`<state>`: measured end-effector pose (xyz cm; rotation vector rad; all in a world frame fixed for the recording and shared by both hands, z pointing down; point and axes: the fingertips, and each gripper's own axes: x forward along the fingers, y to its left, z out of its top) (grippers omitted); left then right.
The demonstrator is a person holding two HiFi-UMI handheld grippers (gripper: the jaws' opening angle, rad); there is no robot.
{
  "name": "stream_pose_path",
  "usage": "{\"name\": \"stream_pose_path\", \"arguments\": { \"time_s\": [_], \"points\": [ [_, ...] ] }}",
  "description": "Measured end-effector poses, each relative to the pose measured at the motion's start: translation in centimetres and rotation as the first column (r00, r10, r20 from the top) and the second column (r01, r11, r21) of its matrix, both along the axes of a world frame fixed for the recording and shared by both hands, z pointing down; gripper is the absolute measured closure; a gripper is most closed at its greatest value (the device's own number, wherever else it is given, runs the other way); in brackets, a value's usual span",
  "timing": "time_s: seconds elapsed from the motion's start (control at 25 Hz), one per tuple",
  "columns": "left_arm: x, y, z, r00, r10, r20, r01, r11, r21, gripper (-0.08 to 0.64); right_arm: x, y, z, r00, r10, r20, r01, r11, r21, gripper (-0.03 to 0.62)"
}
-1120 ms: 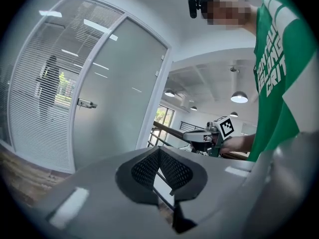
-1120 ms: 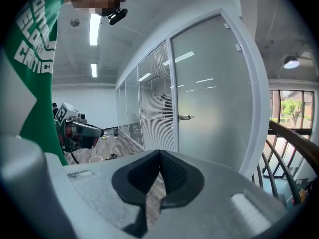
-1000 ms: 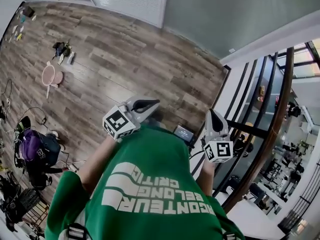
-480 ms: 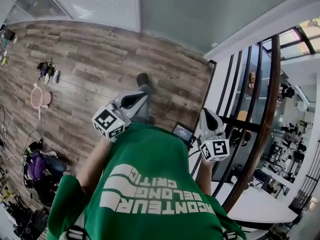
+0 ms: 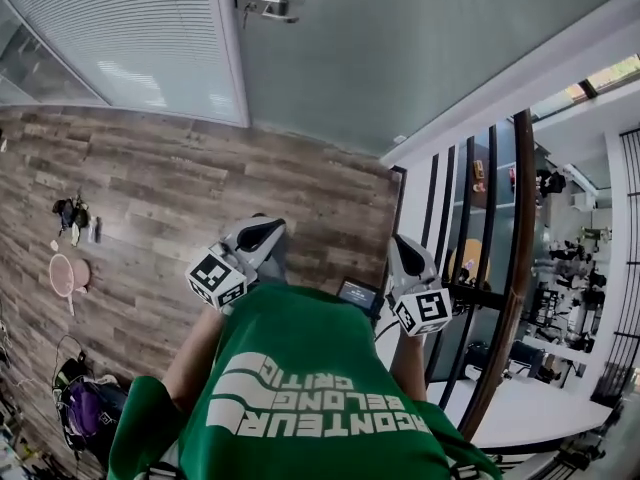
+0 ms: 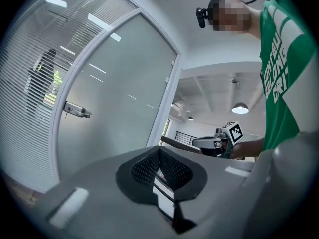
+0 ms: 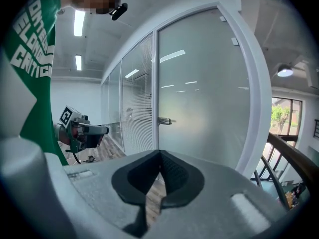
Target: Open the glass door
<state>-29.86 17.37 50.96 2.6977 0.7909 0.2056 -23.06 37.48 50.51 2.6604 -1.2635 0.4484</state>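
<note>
Glass door [image 5: 400, 58] is at the far side of the wood floor [image 5: 170, 188], ahead of the person; it is a frosted, grey-green pane in a white frame, no see-through, with ceiling lights reflected as streaks on it in the right gripper view [image 7: 204, 98]. It sits in line with its frame and looks closed. Metal lever handle [image 5: 265, 6] is on the door's left edge, next to the white post; same handle shows in the left gripper view [image 6: 76, 109] and the right gripper view [image 7: 166, 120]. Left of the door is a glazed panel with white blinds [image 5: 130, 38]; right of it is a black railing [image 5: 510, 268] with a wooden top rail.

Left gripper [image 5: 258, 233] is held out in front of the green shirt [image 5: 310, 388]; its jaws are clenched, pads meeting, nothing between them [image 6: 159, 156]. Right gripper [image 5: 403, 251] is beside it to the right, near the railing; its jaws are pressed together too, and empty [image 7: 160, 158]. Both grippers are well apart from the door and handle, touching nothing.

On the near left floor are a purple backpack [image 5: 90, 408] and a pink racket [image 5: 65, 273]; a small screen [image 5: 358, 293] shows between the grippers.
</note>
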Motion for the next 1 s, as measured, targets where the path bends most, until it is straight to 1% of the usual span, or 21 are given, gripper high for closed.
{"name": "stream_pose_path", "arguments": {
  "time_s": [0.12,0.24,0.4,0.6,0.8,1.0],
  "points": [
    [3.6,-2.6,-0.2,1.000,0.001,-0.005,-0.001,1.000,-0.021,0.545,3.1,-2.7,-0.5,1.000,-0.001,0.006,0.001,1.000,-0.006,0.601],
    [6.9,-4.8,-1.0,1.000,-0.001,-0.005,0.001,1.000,-0.022,0.545,6.1,-5.2,-0.5,1.000,-0.021,0.017,0.021,0.999,-0.030,0.601],
    [10.1,-8.0,-0.7,1.000,-0.018,-0.016,0.018,0.999,-0.031,0.545,9.6,-8.7,-0.5,0.998,-0.055,0.024,0.056,0.997,-0.053,0.601],
    [12.5,-11.1,-0.1,0.999,-0.043,-0.005,0.043,0.998,-0.049,0.545,12.9,-12.0,-0.5,0.996,-0.083,0.021,0.084,0.994,-0.068,0.601],
    [14.1,-12.2,0.1,0.999,-0.034,-0.002,0.034,0.999,-0.041,0.545,14.9,-13.5,-0.1,0.995,-0.094,0.026,0.095,0.993,-0.076,0.601],
    [15.2,-12.7,-0.2,0.999,-0.043,0.002,0.043,0.999,-0.027,0.545,16.3,-14.3,0.6,0.993,-0.110,0.050,0.113,0.991,-0.065,0.601]
  ]
}}
